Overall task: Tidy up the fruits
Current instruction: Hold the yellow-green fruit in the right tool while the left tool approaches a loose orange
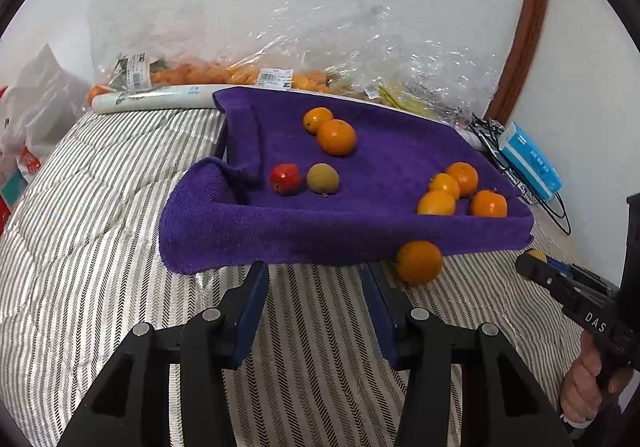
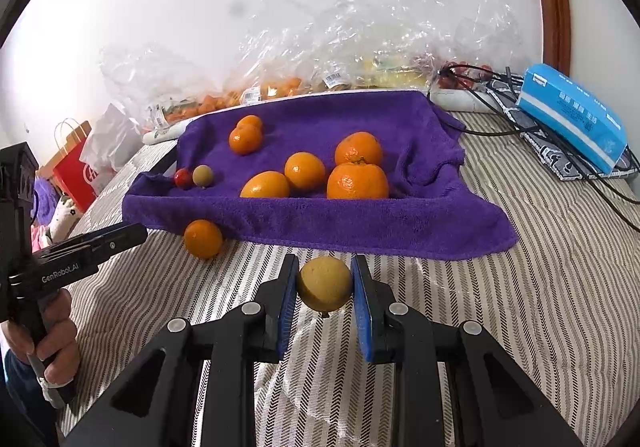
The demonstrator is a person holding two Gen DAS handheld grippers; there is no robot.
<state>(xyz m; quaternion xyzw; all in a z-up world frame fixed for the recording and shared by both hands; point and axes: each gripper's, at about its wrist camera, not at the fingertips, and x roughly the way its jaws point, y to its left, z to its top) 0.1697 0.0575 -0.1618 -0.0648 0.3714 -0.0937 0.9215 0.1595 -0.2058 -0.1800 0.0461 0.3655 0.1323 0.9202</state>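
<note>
Between my right gripper's [image 2: 325, 283] blue pads: one small yellow-green fruit [image 2: 324, 283], clamped on both sides, held just above the striped cover [image 2: 520, 307]. The jaws are as tight as the fruit allows. It is roundish with no real long axis, matte skin, a dark stub underneath; looks firm, so I'd guess no slip.

Left gripper [image 1: 316, 275] is part open with nothing between the pads, pointed down at the cover just short of the towel's [image 1: 360, 223] front edge.

The relation that matters: a loose orange [image 1: 419, 261] lies on the cover touching the towel's front fold, ahead and to the right of my left jaws. From the right gripper it sits ahead and left, further off. The left is nearer and free, so that pick is its job. The orange is round, so approach angle doesn't matter; the overhanging fold behind it might snag a pad.

On the purple towel, ahead of both grippers:
- four oranges [image 2: 320, 171] clustered front right
- two oranges [image 2: 245, 137] at the back
- a red fruit [image 2: 183, 177] beside a green one [image 2: 203, 175], left

My held fruit matches that green one, so I'd judge it belongs beside that pair: ahead and left.

Against the wall: bagged produce [image 2: 280, 87].
</note>
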